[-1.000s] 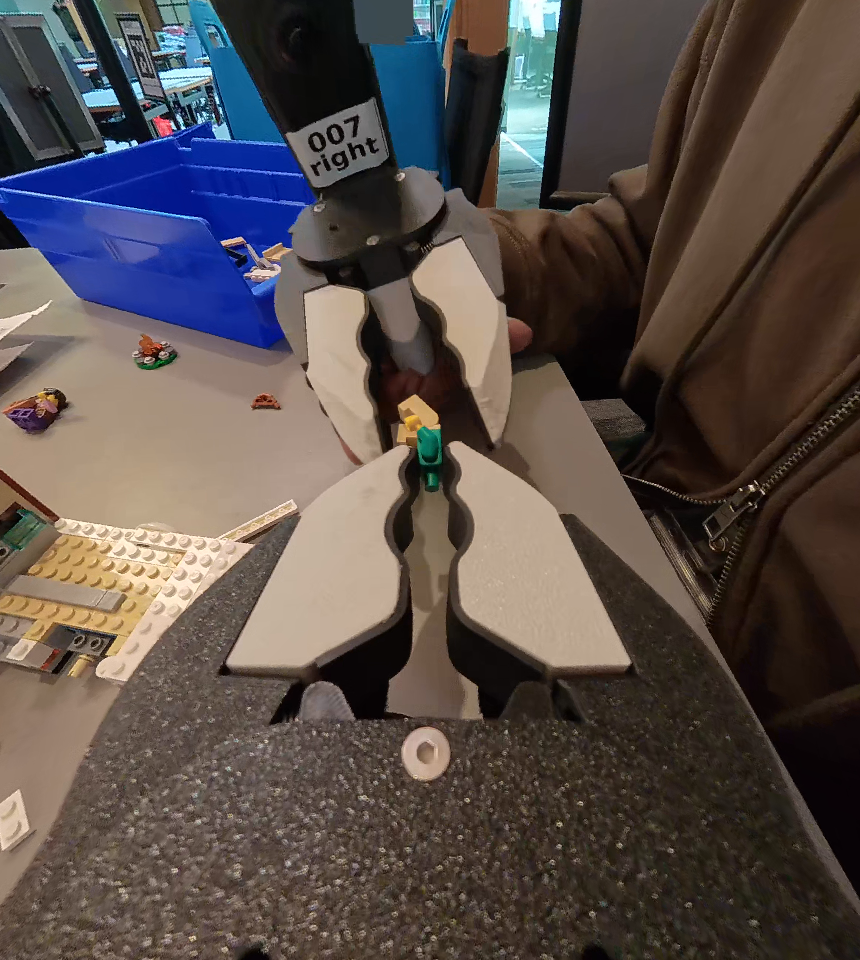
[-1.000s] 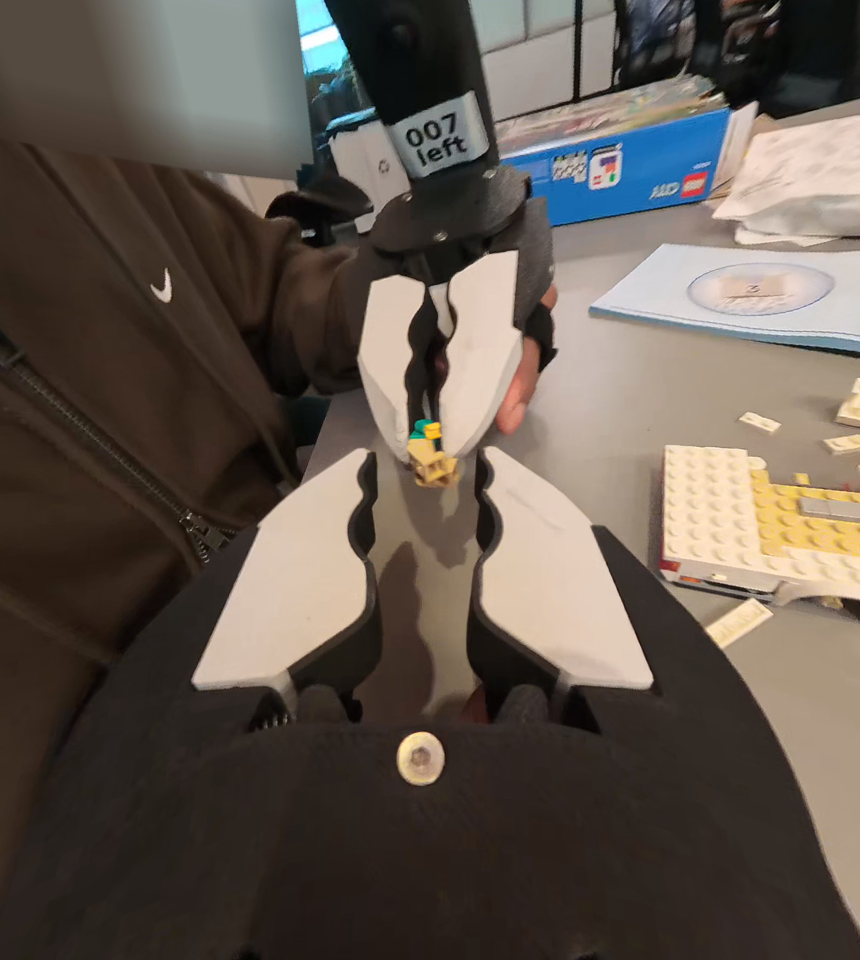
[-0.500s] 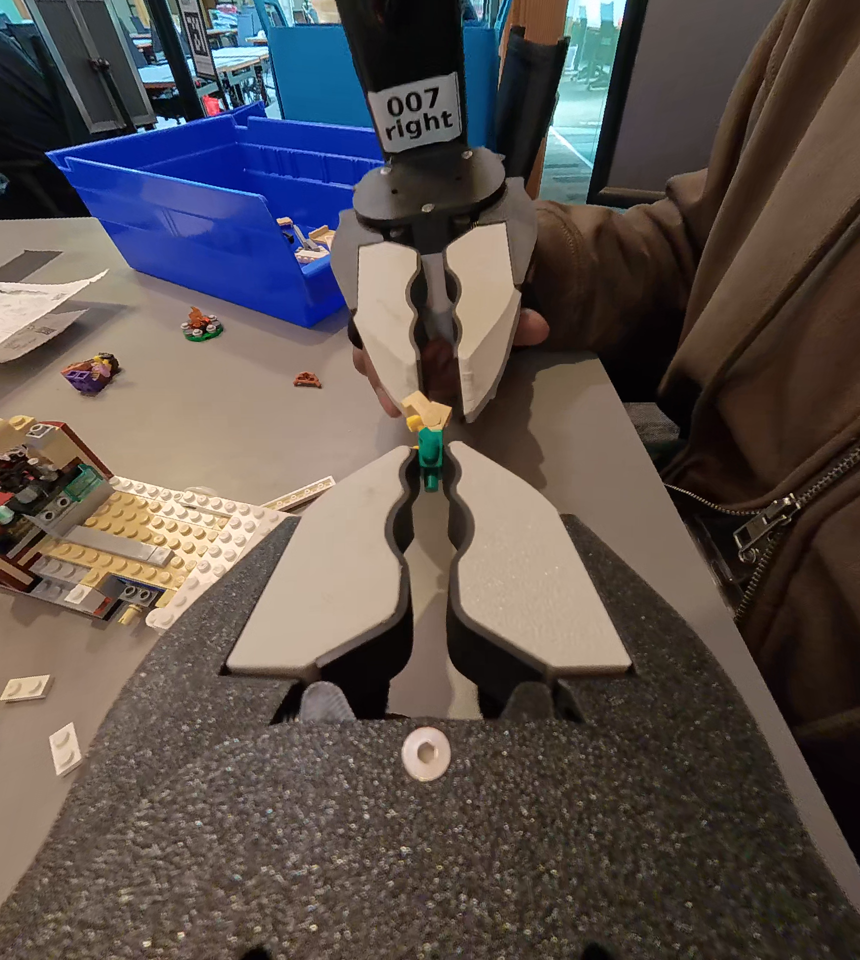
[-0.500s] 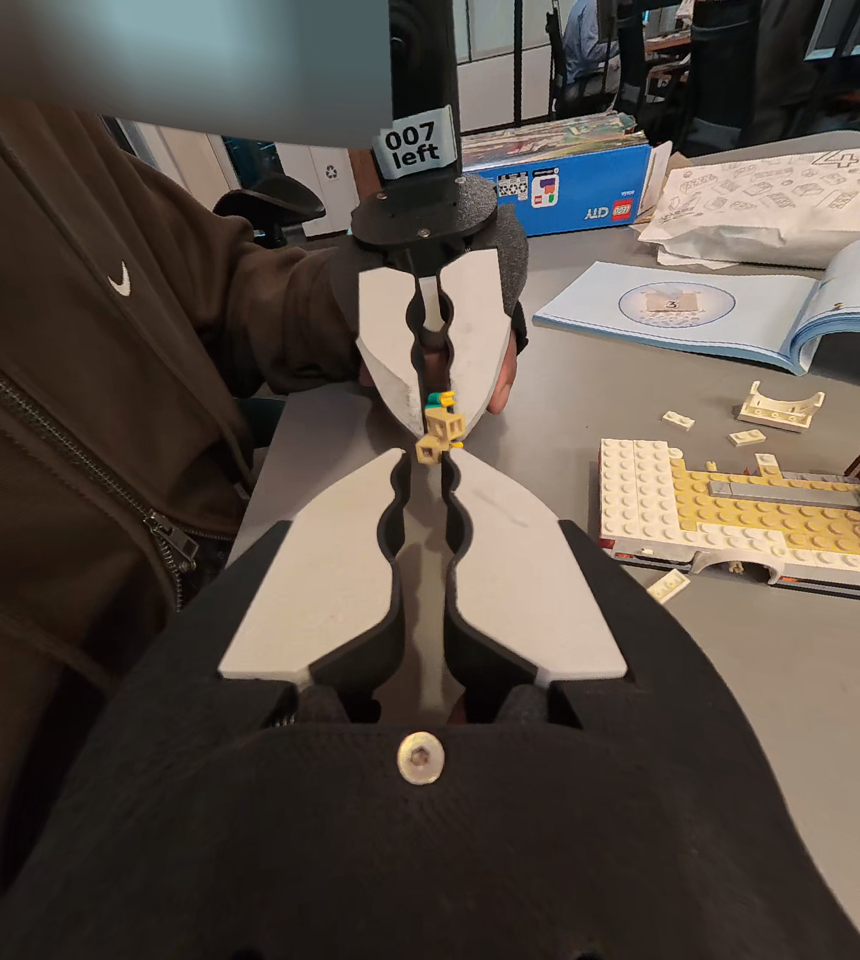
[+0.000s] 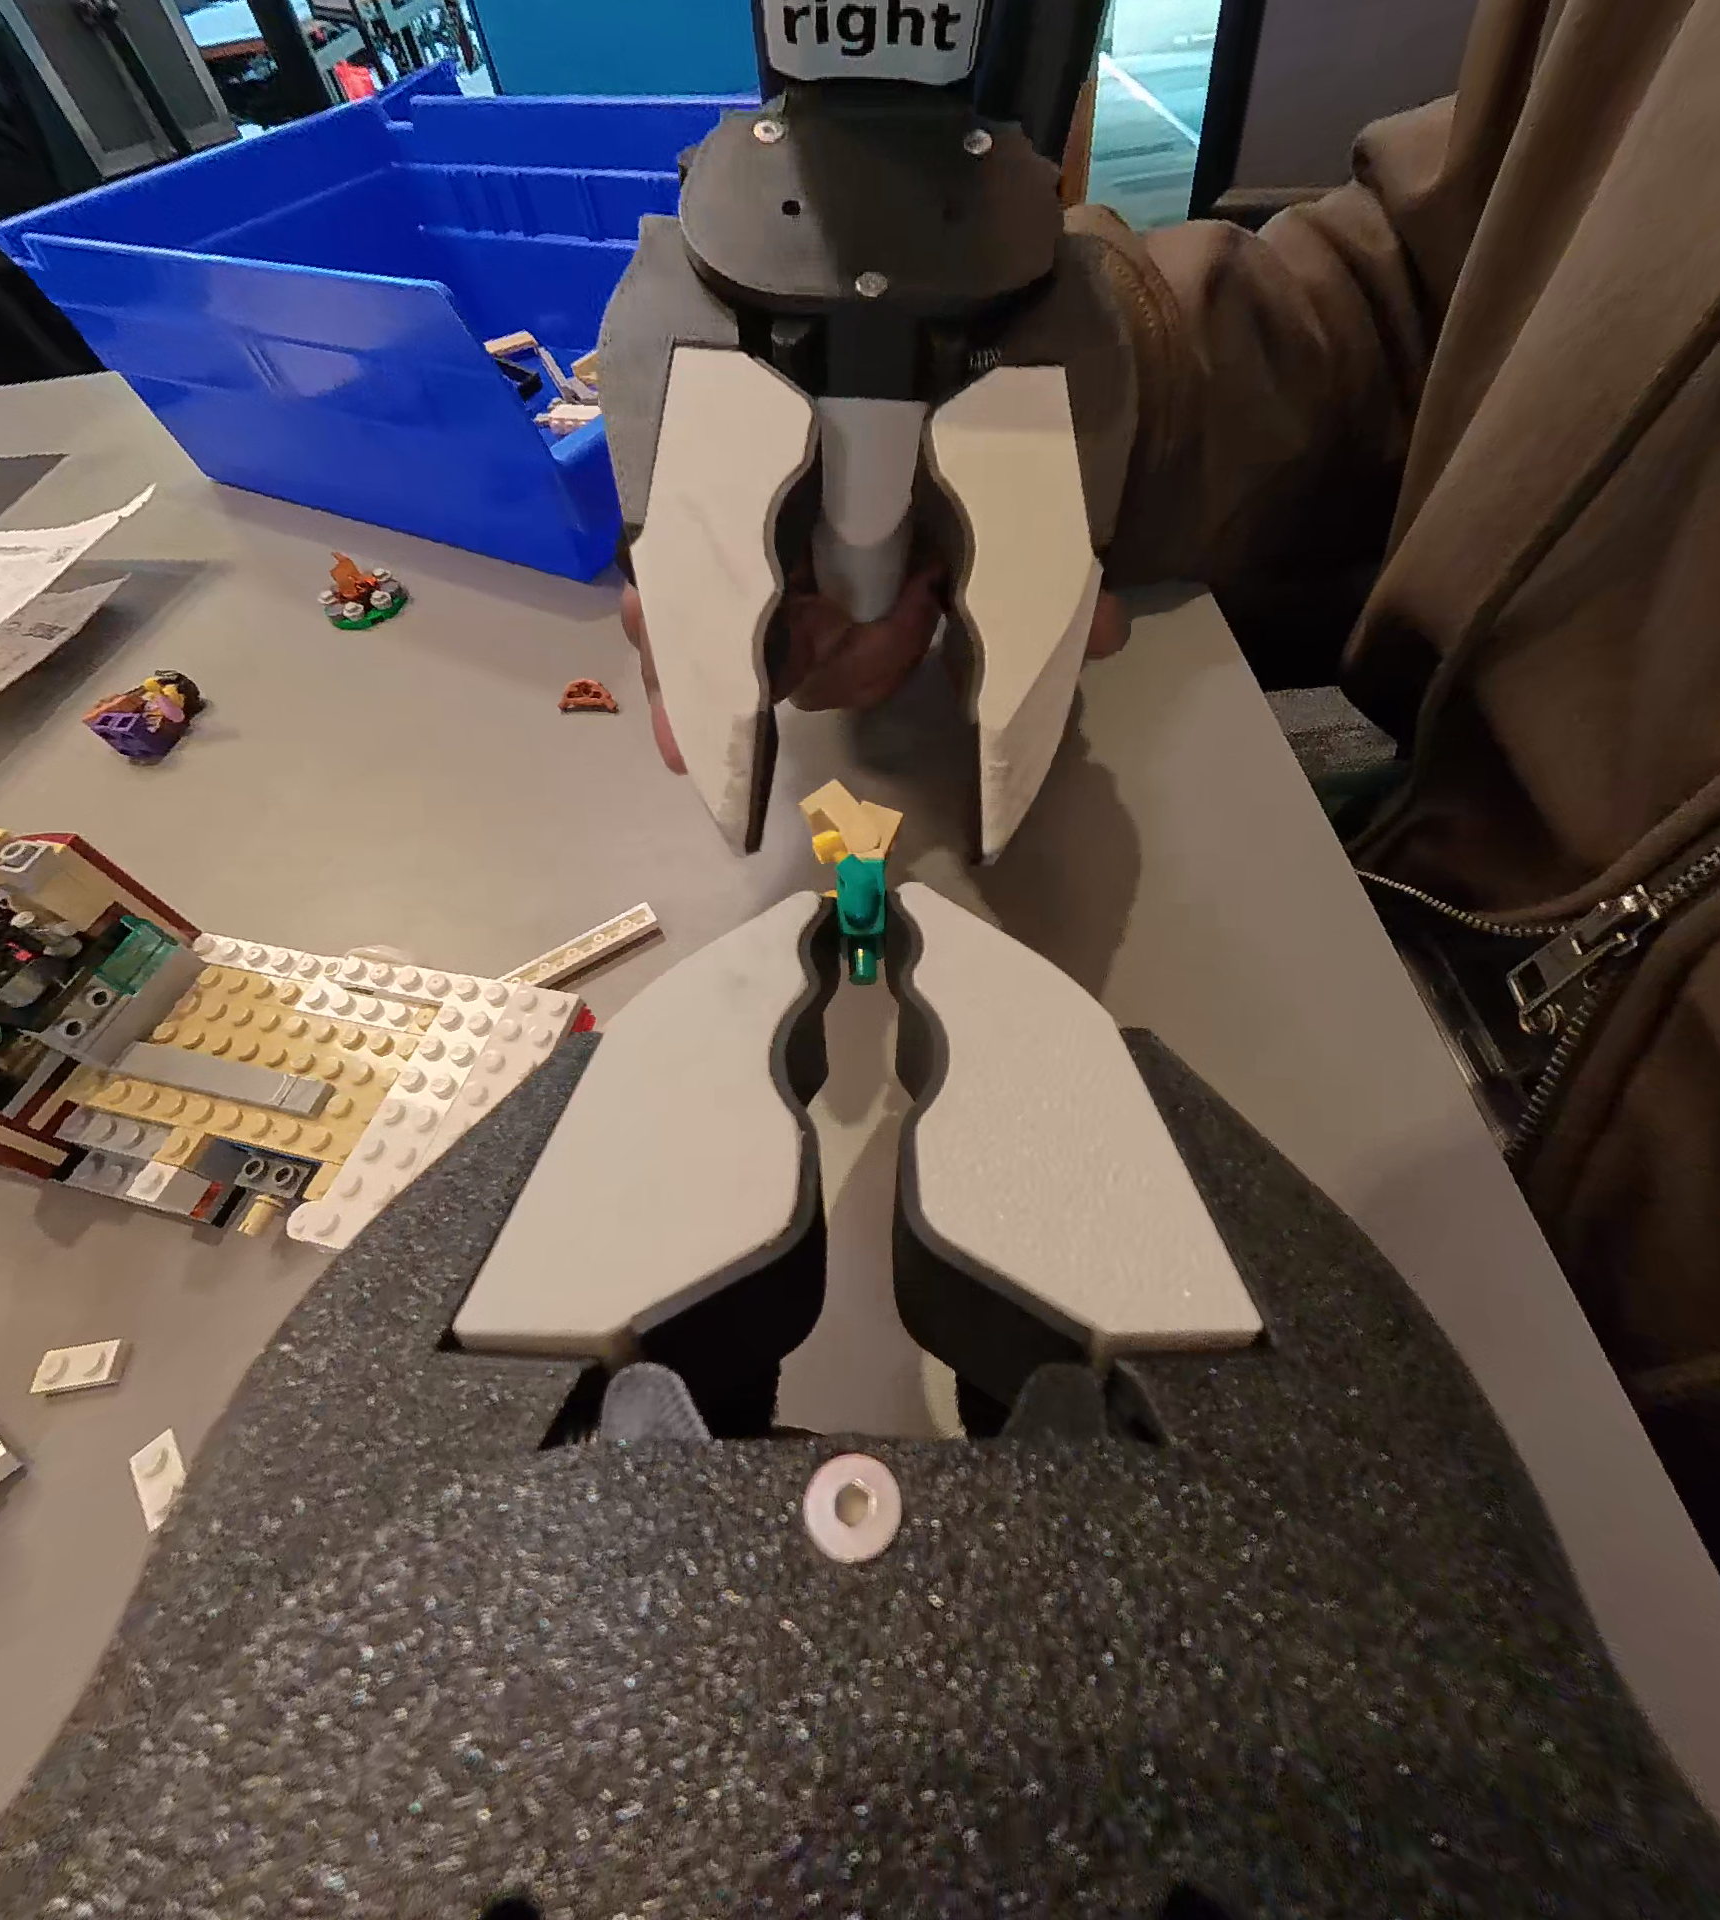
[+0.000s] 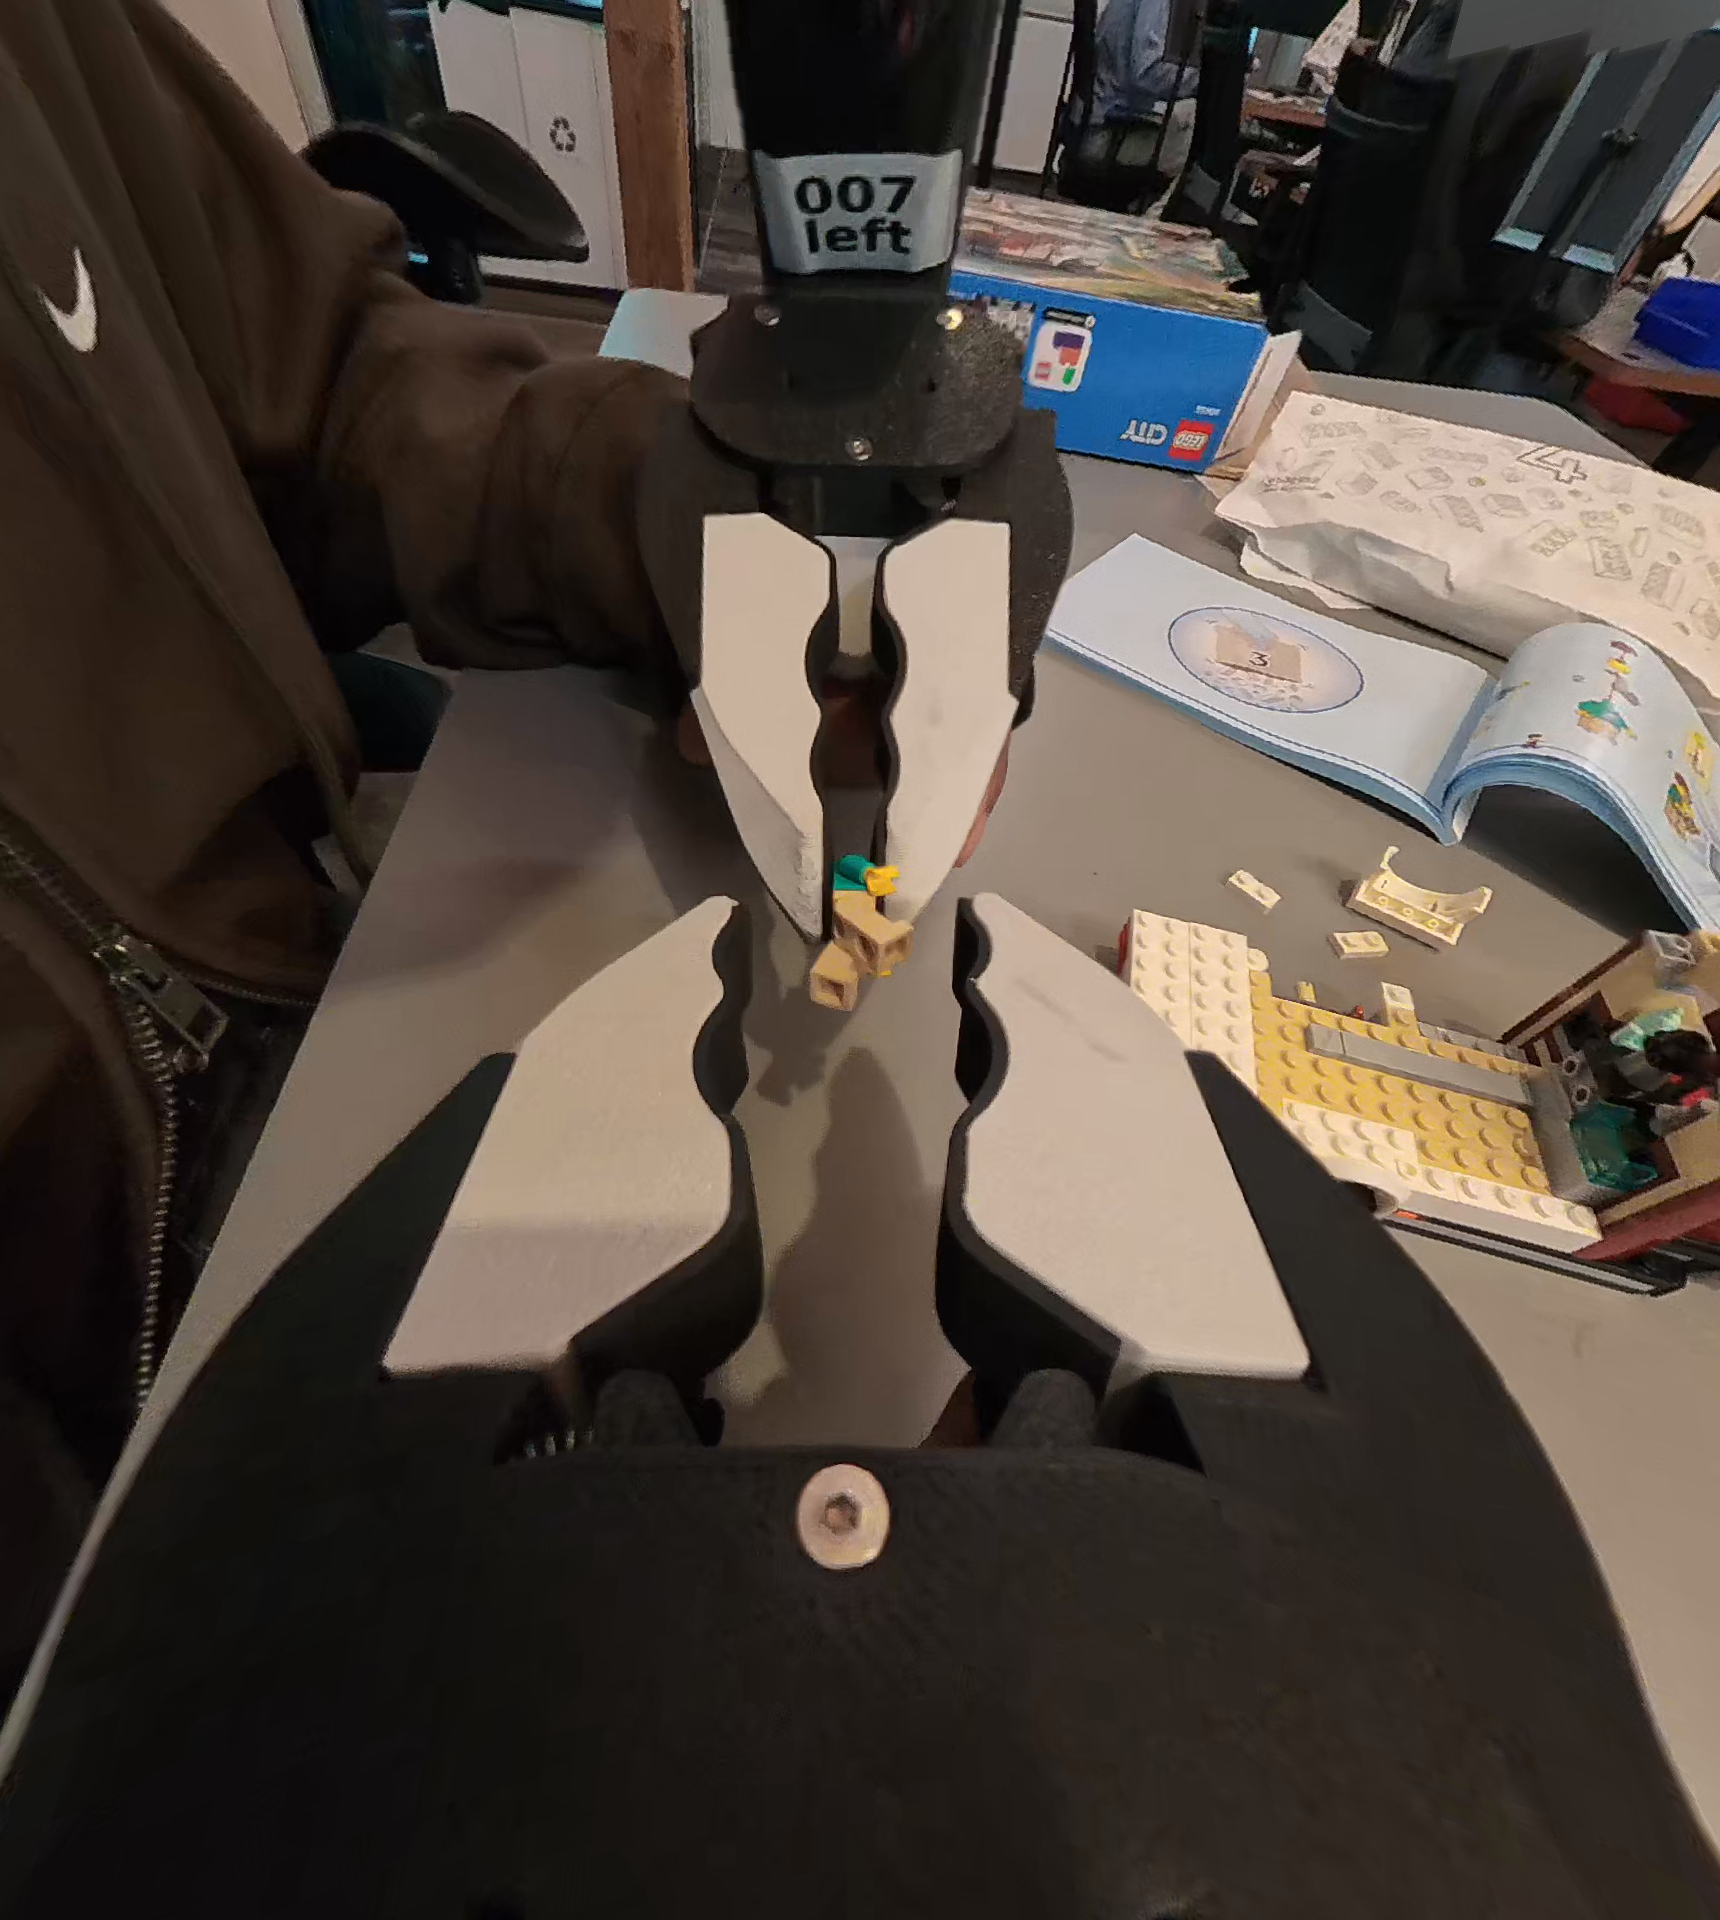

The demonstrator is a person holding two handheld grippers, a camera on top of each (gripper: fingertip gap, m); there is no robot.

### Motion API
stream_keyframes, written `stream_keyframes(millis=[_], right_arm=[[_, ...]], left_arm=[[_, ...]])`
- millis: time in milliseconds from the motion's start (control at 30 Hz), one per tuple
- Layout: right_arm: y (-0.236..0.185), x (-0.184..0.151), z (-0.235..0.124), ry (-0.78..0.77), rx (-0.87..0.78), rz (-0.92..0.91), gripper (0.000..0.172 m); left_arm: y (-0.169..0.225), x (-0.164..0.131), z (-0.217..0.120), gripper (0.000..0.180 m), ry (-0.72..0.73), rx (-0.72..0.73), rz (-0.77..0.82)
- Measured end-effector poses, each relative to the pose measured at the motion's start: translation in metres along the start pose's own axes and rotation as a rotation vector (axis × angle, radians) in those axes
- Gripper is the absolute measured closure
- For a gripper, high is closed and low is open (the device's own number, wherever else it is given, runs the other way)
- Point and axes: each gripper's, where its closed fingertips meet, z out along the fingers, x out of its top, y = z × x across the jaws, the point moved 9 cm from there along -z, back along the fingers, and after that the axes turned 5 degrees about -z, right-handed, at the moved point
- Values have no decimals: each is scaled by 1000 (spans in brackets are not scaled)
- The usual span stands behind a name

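Observation:
My left gripper (image 5: 858,914) is shut on a small brick assembly. Its teal piece (image 5: 861,899) sits between the fingertips, and a yellow bit and two tan hollow cubes (image 5: 851,816) stick out in front. The right wrist view shows the same grasp: the left gripper (image 6: 856,899) pinches the teal and yellow part, and the tan cubes (image 6: 861,951) hang below its tips. My right gripper (image 6: 848,920) is open, its fingers standing on either side of the tan cubes without touching them. It faces the left gripper tip to tip, a little above the grey table (image 5: 440,790).
A partly built brick model on tan and white plates (image 5: 243,1070) lies left, also in the right wrist view (image 6: 1438,1101). A blue bin (image 5: 316,312), loose small pieces (image 5: 144,712), an open booklet (image 6: 1355,707), a blue box (image 6: 1126,384), a paper bag (image 6: 1510,540). A person's brown jacket (image 5: 1614,520) is by the table edge. The tips of both grippers are at nearly the same place.
My right gripper closed on the tan cubes half a second ago and has now opened and let them go. The left gripper keeps its hold on the assembly.

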Motion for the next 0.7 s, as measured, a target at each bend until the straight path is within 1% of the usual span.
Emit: stream_keyframes(millis=[133, 167, 233, 300, 400, 500, 533, 600, 700], right_arm=[[-4, -4, 7, -69, -17, -72, 145], [-3, -4, 7, -74, -29, -83, 150], [-3, -4, 6, -82, -40, -99, 152], [-2, -4, 3, -77, -59, -129, 163], [-4, -5, 3, -86, -62, -157, 163], [-4, -7, 5, -121, -67, -168, 163], [-5, -7, 6, -144, -74, -192, 163], [-9, -8, 9, -185, -80, -256, 156], [-13, -11, 14, -229, -91, -324, 156]], left_arm=[[1, 0, 0, 173, -5, -14, -7], [0, 0, 0, 173, -5, -8, -6], [0, 0, 0, 173, -7, -4, -10], [-3, 0, -2, 172, -1, 12, -26], [-2, -1, -1, 172, -16, 18, -12], [0, -3, 2, 173, -49, 53, 37], [0, -4, 2, 173, -65, 68, 58], [2, -6, 5, 173, -98, 97, 104], [5, -9, 9, 173, -134, 120, 161]])
